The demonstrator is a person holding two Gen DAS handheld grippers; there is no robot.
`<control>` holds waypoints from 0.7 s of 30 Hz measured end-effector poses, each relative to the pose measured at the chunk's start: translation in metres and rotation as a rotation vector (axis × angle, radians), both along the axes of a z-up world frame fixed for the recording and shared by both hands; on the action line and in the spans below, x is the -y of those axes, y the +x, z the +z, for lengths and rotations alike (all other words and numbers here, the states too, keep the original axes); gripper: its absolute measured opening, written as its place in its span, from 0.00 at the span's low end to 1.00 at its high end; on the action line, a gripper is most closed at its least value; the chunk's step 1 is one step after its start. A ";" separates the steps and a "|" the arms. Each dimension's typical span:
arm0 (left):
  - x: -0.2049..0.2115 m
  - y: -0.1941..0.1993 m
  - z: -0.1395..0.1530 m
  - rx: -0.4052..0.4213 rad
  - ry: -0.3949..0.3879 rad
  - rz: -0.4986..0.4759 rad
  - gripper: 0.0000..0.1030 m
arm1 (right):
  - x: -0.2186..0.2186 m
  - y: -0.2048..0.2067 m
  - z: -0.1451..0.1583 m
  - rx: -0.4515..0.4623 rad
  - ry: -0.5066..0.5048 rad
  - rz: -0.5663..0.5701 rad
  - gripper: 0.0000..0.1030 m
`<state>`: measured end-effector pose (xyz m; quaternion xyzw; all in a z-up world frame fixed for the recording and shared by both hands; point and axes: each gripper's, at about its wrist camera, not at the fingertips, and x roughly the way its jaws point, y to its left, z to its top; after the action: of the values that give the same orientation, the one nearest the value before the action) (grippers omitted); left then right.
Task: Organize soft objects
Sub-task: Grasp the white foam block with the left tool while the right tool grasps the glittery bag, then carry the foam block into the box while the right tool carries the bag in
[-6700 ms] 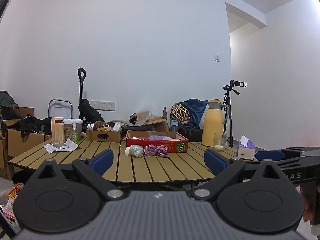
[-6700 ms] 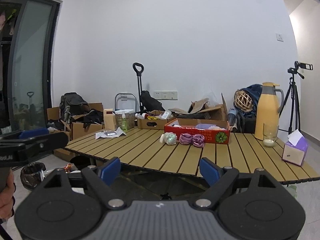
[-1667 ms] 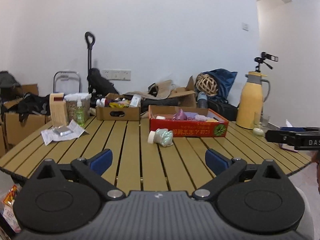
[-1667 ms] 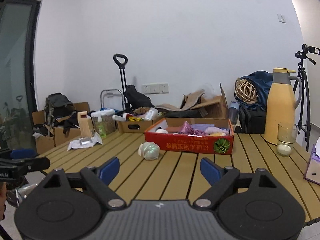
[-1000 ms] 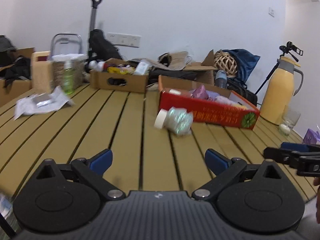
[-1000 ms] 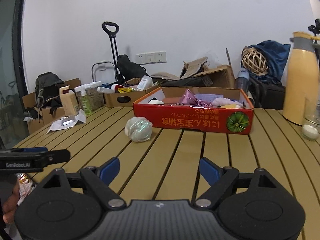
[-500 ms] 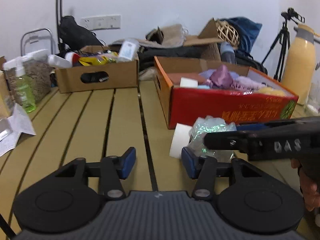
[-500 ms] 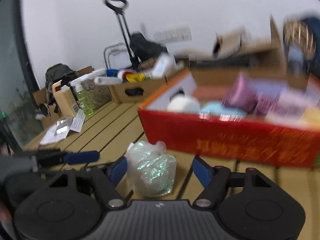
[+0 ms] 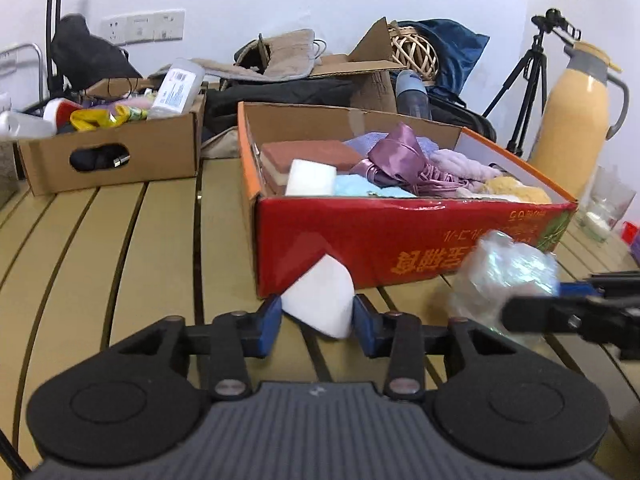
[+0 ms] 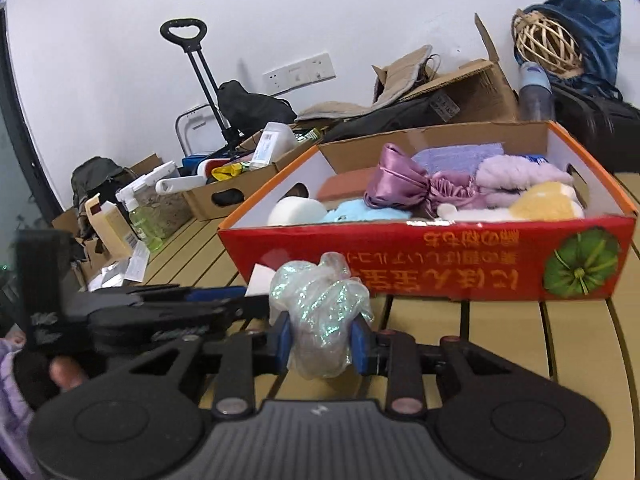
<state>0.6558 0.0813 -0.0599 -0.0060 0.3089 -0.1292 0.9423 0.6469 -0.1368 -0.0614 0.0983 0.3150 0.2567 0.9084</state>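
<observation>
With the left gripper (image 9: 317, 318) pinching the white sponge block (image 9: 320, 304) and the right gripper (image 10: 322, 344) squeezing the shiny crumpled plastic wad (image 10: 322, 312), both just before the red box (image 10: 440, 264), either soft piece could squirm free mid-lift

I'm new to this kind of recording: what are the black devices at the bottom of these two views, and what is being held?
No robot here: a person holds a two-finger gripper in each hand, and each carries a fisheye camera looking along its jaws. In the left wrist view, the left gripper is shut on a white sponge. In the right wrist view, the right gripper is shut on an iridescent plastic bundle. Both are in front of a red cardboard box of soft items on a slatted wooden table.
</observation>
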 end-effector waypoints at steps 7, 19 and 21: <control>0.016 -0.020 0.007 0.057 0.106 0.070 0.19 | 0.013 -0.027 0.006 0.076 -0.064 0.021 0.28; 0.011 -0.206 0.042 0.134 -0.094 0.126 0.20 | 0.037 -0.116 0.001 0.147 -0.111 -0.026 0.28; 0.008 -0.230 0.048 0.141 -0.114 0.126 0.21 | 0.044 -0.135 -0.003 0.132 -0.099 -0.048 0.28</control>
<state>0.4261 0.0728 -0.0116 -0.0699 0.2329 -0.0873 0.9660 0.5115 -0.1811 -0.0643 0.0438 0.2644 0.2250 0.9368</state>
